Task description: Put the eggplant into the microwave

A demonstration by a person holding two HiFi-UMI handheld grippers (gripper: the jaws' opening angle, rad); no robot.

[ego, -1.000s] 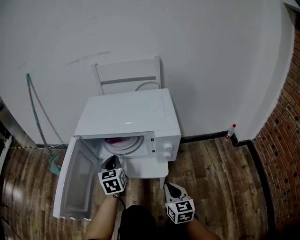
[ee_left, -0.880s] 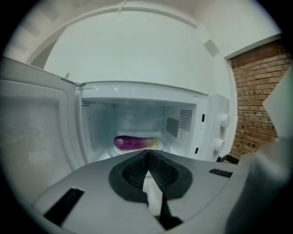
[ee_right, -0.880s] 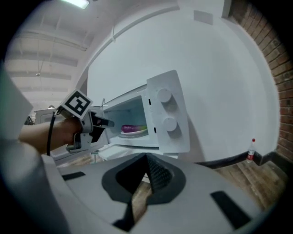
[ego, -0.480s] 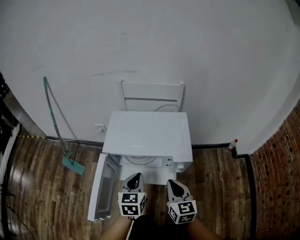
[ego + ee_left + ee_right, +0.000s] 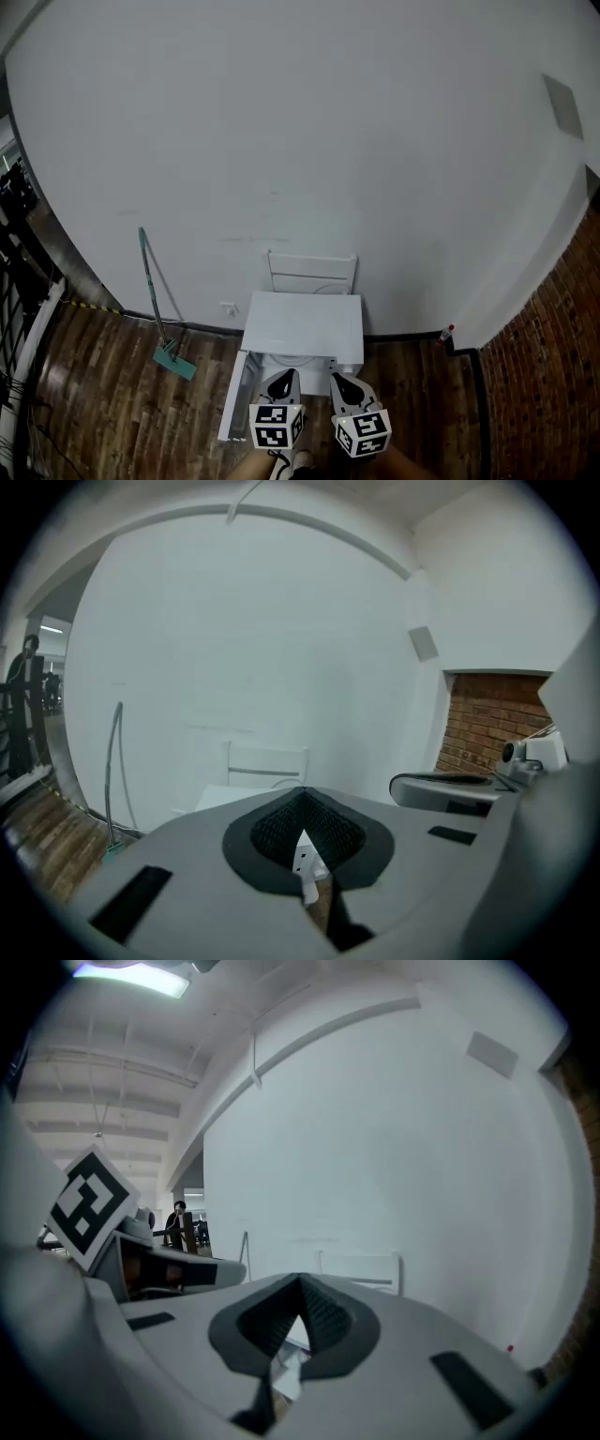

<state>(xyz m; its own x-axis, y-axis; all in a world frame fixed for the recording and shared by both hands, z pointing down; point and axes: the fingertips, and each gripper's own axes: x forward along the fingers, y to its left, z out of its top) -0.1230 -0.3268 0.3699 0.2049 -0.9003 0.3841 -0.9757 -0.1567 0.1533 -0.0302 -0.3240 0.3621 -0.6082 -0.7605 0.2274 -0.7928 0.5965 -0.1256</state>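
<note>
Both shut, empty: left gripper (image 5: 285,378) and right gripper (image 5: 340,382) hover before the microwave (image 5: 305,323). Its open door (image 5: 233,405) stands clear of the mop (image 5: 174,361).

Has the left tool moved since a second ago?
Yes. The left tool has risen up and away from the microwave: the microwave now looks far smaller, while the tool shows at the same size.

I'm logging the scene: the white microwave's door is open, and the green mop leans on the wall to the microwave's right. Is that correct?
Not quite. The head view shows the green mop leaning on the wall to the left of the white microwave, not to its right. The door is open, as you said.
</note>
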